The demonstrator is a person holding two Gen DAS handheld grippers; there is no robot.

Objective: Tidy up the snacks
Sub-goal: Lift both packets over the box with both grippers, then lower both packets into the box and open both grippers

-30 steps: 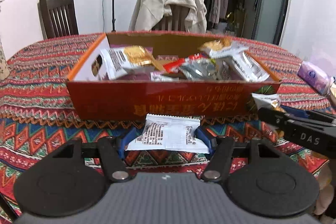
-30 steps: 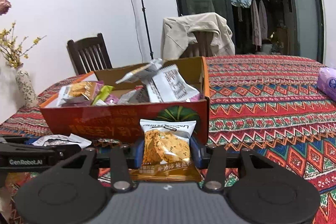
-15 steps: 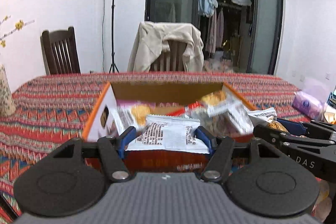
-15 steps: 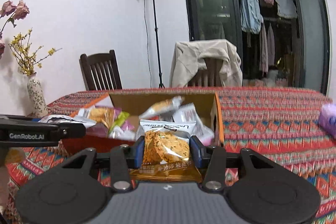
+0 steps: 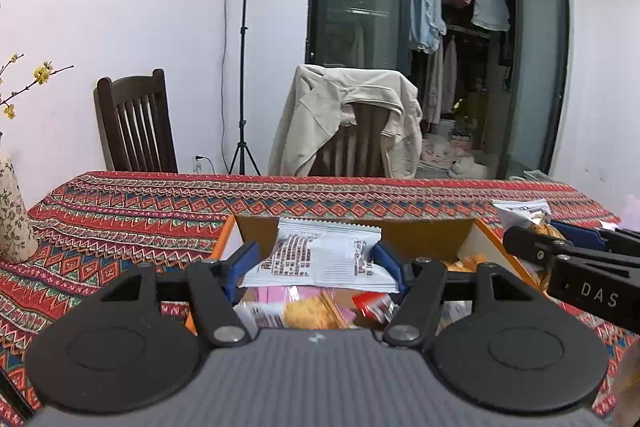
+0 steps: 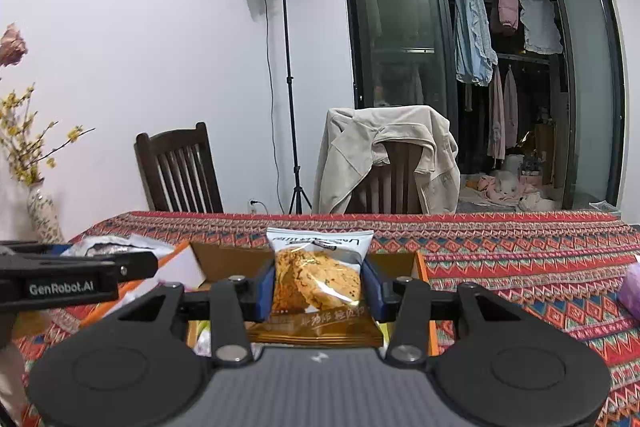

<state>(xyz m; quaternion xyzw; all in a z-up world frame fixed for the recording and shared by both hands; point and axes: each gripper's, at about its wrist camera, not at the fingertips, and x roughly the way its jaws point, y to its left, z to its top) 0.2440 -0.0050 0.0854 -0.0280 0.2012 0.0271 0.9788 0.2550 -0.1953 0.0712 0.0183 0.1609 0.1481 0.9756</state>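
The right claw (image 6: 318, 281) is closed partway on a cookie packet (image 6: 318, 283), its blue pads pressing both sides of the wrapper; the front is clear film over a golden, speckled biscuit, with a white top band and a brown bottom band of Chinese print too small to read. The left claw (image 5: 316, 259) stands wider, clamped on a flat white packet (image 5: 320, 257) with crimped ends and a block of dark fine print, not legible. Each claw appears in the other's view, one arm lettered "GenRobot.AI", the other "DAS".

Both packets are held above the cardboard box (image 5: 424, 233), an open orange-edged carton with brown inner walls. In the box lie more snack wrappers: pink ones, a biscuit pack and a red one. The box sits on the surface (image 6: 520, 259), covered by a woven-look cloth of red, blue and orange zigzag bands. Left of the box stands a floral ceramic vase (image 5: 12, 215); beyond the box a beige jacket (image 6: 384, 155) is draped over a wooden chair.
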